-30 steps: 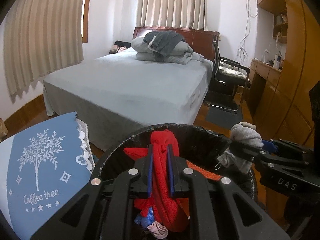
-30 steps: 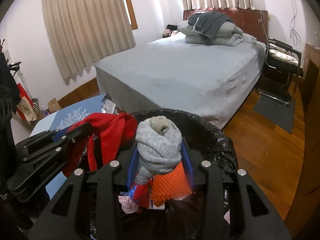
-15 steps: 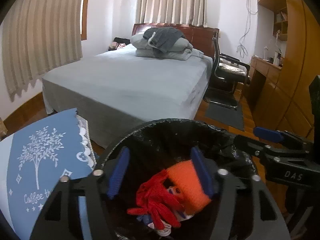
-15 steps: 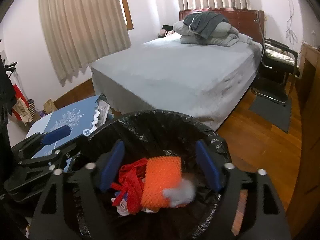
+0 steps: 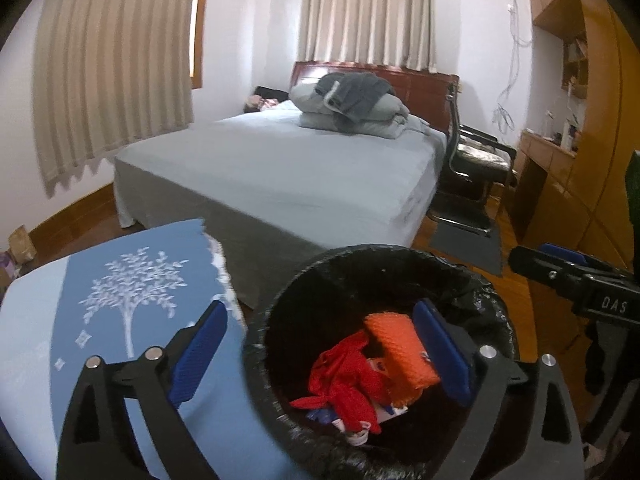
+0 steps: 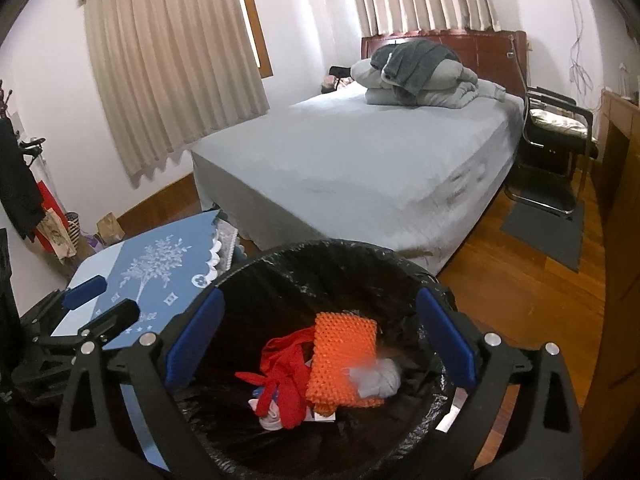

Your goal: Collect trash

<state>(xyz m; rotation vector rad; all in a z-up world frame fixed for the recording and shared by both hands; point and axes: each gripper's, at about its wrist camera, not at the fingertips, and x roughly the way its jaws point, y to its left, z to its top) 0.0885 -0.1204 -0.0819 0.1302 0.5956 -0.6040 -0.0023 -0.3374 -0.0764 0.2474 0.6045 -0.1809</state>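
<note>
Both claws hang spread wide and empty: the left gripper (image 5: 320, 356) and right gripper (image 6: 320, 336) have just let go. The red cloth (image 6: 286, 376) and grey sock (image 6: 380, 378) now lie in the black-lined bin (image 6: 332, 256), beside an orange knit piece (image 6: 344, 360). The drop looks done, with the blue tablecloth (image 5: 132, 292) left of the bin

1. Left wrist cam: close above the bin (image 5: 376, 256), angled down, facing the bed (image 5: 288, 168); offset toward the blue cloth (image 5: 132, 292).
2. Right wrist cam: close above the bin (image 6: 320, 252), same heading, more centred.
3. Shared: bin, bed, curtains (image 5: 112, 64), chair (image 6: 556, 136), blue cloth.
</note>
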